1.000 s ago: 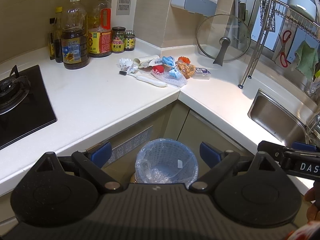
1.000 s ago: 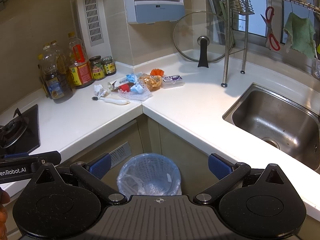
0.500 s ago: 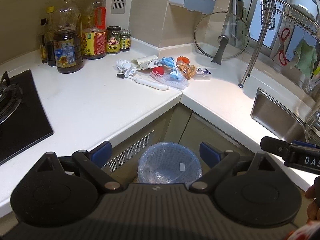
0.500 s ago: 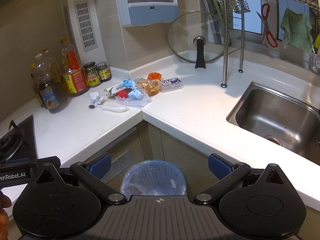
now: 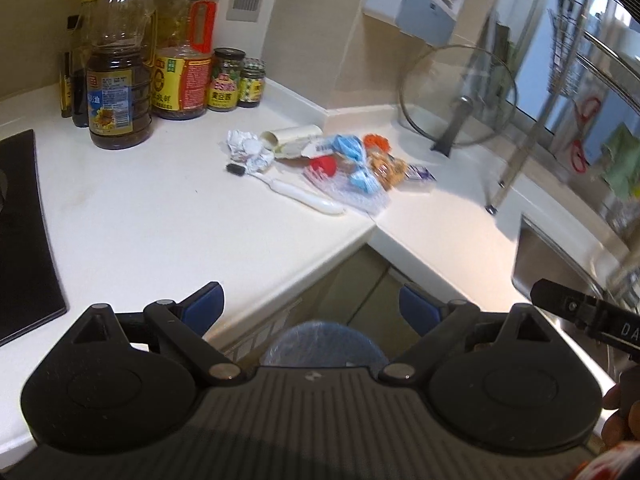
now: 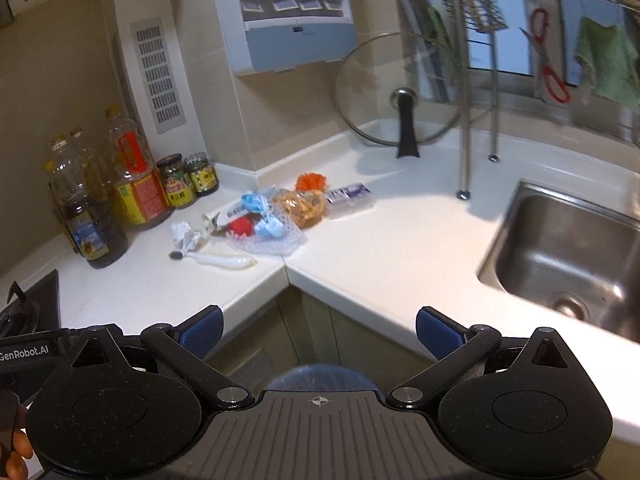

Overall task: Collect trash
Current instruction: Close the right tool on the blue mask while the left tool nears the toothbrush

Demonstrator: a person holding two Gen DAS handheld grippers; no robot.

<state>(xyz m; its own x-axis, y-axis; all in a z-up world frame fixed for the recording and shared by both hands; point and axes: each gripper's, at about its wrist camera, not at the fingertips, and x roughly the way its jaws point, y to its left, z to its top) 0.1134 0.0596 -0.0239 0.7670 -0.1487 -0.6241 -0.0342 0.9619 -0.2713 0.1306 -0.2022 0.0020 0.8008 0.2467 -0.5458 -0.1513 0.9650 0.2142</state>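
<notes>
A heap of trash lies in the corner of the white counter (image 5: 160,216): crumpled paper (image 5: 246,148), a cardboard tube (image 5: 290,136), a red cap (image 5: 324,166), blue wrappers (image 5: 346,144), an orange snack bag (image 5: 386,168), clear netting (image 5: 360,196), a small purple box (image 5: 420,174) and a white brush (image 5: 296,192). The same heap shows in the right wrist view, around the red cap (image 6: 241,226). A blue-lined bin (image 5: 326,342) stands on the floor below the corner, mostly hidden. My left gripper (image 5: 311,306) and right gripper (image 6: 319,330) are both open and empty, well short of the heap.
Oil bottles (image 5: 116,80) and jars (image 5: 228,80) line the back wall. A hob (image 5: 24,236) is at the left, a glass lid (image 5: 456,96) leans in the corner, and a steel sink (image 6: 568,256) with a dish rack leg (image 6: 464,160) lies to the right.
Both grippers have risen and moved toward the counter corner; the heap looks nearer and the bin has slipped mostly below view. Jaws stayed open.
</notes>
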